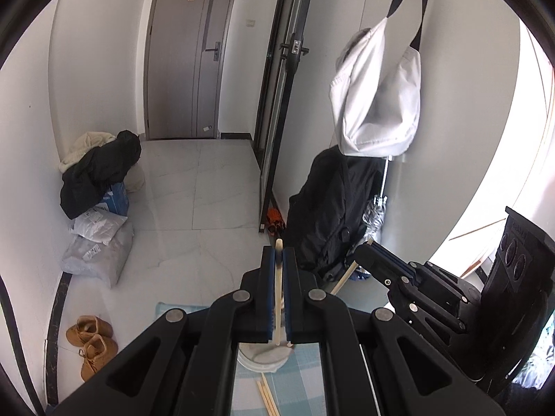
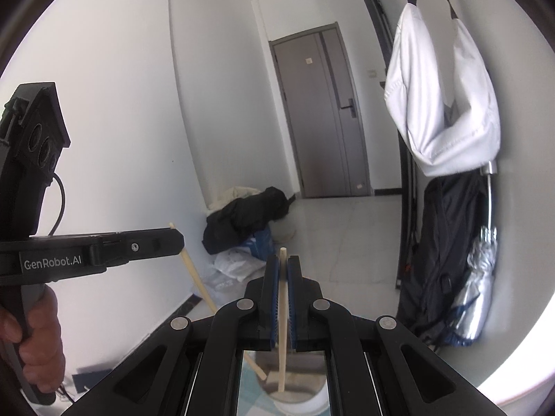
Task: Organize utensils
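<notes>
In the left wrist view my left gripper is shut on a pale wooden chopstick that stands upright between its blue pads. Straight below it sits a white cup on a blue checked cloth, with a few loose chopsticks lying beside it. To the right, my right gripper grips another chopstick. In the right wrist view my right gripper is shut on its chopstick, whose lower end hangs over the cup. My left gripper holds its slanted chopstick at the left.
A grey door stands at the far end of a white tiled floor. A white bag, a black jacket and a silver umbrella hang on the right wall. Clothes and parcels and brown shoes lie at the left.
</notes>
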A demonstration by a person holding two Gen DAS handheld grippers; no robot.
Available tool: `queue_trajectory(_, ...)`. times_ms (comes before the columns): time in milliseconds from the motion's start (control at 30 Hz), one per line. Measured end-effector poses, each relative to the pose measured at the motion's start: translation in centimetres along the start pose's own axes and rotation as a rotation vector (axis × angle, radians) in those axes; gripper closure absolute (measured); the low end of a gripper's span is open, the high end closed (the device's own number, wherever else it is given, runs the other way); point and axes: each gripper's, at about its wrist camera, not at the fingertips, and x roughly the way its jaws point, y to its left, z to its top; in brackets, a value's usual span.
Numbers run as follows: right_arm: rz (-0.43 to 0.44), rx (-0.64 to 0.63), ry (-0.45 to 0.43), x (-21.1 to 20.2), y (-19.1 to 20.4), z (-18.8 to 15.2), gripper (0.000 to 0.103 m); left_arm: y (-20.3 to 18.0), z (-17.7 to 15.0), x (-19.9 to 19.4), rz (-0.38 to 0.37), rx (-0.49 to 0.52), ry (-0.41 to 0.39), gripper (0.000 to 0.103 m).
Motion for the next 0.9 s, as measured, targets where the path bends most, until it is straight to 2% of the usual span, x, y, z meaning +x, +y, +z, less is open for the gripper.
queue_trajectory(167,-0.003,-0.012,-0.009,2.3,-0.5,1.5,0.099,0.6,0.9,1.8,0.021,0.021,0.001,0.102)
queue_trajectory(367,-0.007,-0.017,-0.004,5.0,-1.4,2.2,0.099,2.1,0.2,5.2,0.033,0.000,0.036,0.102)
queue_trajectory(733,-0.002,-0.019,0.003,7.6,-2.7,0.1,0.099,3.7,-0.9,8.9,0.030,-0.016,0.098,0.102)
queue_trajectory(900,0.015,0.001,0.043,9.2,-3.2,-1.3,0.099,4.8,-1.7,10.7,-0.021,-0.066,0.176,0.102)
